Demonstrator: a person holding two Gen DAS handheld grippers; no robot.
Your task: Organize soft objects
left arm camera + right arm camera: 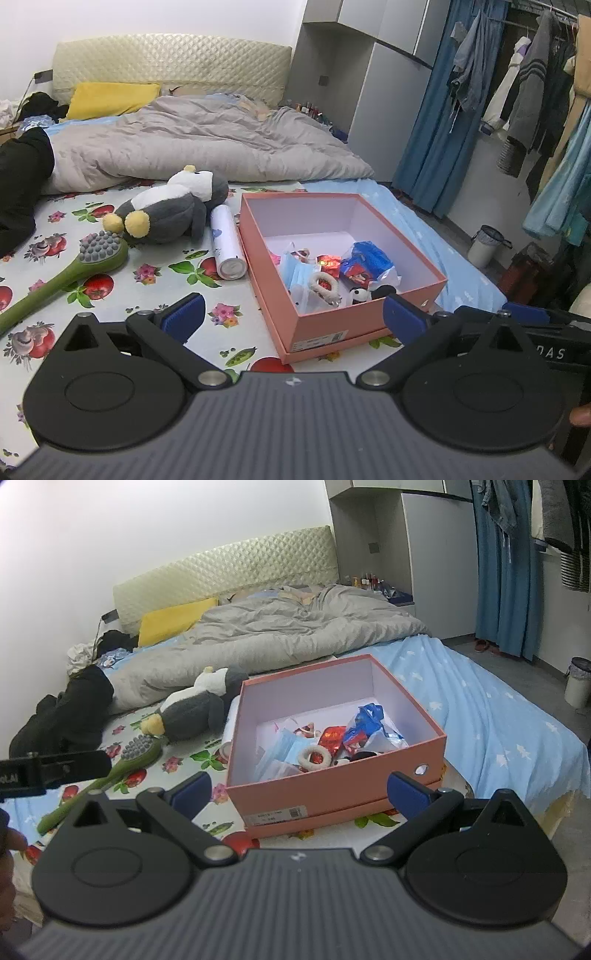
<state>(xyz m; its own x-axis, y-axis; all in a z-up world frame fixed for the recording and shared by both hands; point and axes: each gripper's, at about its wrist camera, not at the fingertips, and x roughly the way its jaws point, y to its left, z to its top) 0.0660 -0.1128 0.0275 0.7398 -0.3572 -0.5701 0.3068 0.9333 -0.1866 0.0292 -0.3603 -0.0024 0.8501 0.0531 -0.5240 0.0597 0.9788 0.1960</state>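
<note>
A grey and white plush penguin [173, 208] lies on the flowered bed sheet, left of an open pink box [369, 314]. It also shows in the right wrist view [195, 710], beside the pink box [332, 794]. The box holds a blue face mask [295, 273], a white fluffy ring [325, 286], a blue and red packet [364, 264] and a small panda toy [360, 295]. My left gripper [293, 314] is open and empty, short of the box's near corner. My right gripper [299, 792] is open and empty in front of the box.
A green massage brush [74, 269] and a white cylinder [227, 242] lie on the sheet near the penguin. A grey duvet [207, 144] and yellow pillow [110, 99] fill the far bed. Black clothes [22, 188] lie left. A bin [485, 245] stands on the floor.
</note>
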